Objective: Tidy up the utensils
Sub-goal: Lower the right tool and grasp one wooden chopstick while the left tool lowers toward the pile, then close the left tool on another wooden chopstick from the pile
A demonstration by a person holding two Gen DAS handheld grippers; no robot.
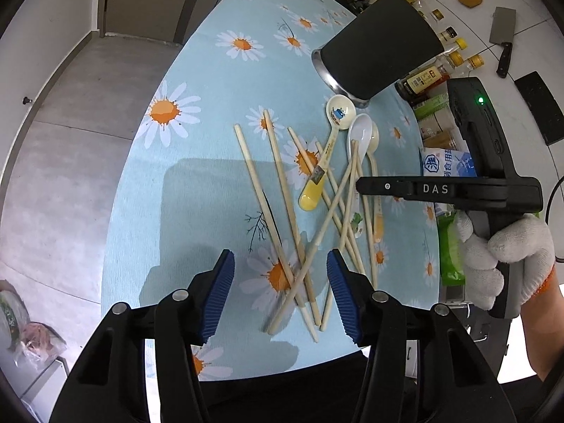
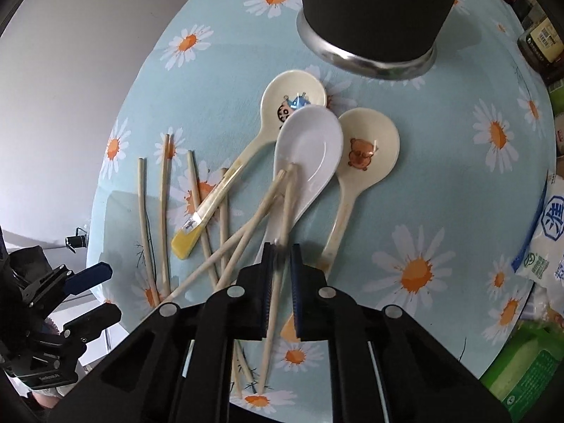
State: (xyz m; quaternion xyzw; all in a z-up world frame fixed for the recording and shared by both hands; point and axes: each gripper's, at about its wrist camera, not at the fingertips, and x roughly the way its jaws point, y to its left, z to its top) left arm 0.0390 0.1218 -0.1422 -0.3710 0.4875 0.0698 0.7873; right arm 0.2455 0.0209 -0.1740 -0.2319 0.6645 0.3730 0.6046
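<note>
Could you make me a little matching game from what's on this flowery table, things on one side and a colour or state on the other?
1. white spoon
2. black holder
3. right gripper
4. left gripper

A. jaws apart above the crossed chopsticks
B. chopstick tips resting in its bowl
C. closed on a chopstick
D. standing upright on a silver base

Pairs: 1-B, 2-D, 3-C, 4-A

My right claw (image 2: pixel 282 246) pinches one chopstick (image 2: pixel 278 275), its tip resting in the white spoon (image 2: pixel 310 144). Two cartoon spoons (image 2: pixel 292 95) flank that white spoon, just below the black holder (image 2: pixel 373 10). More chopsticks lie scattered left of it on the daisy-print worktop (image 2: pixel 440 211).
</note>
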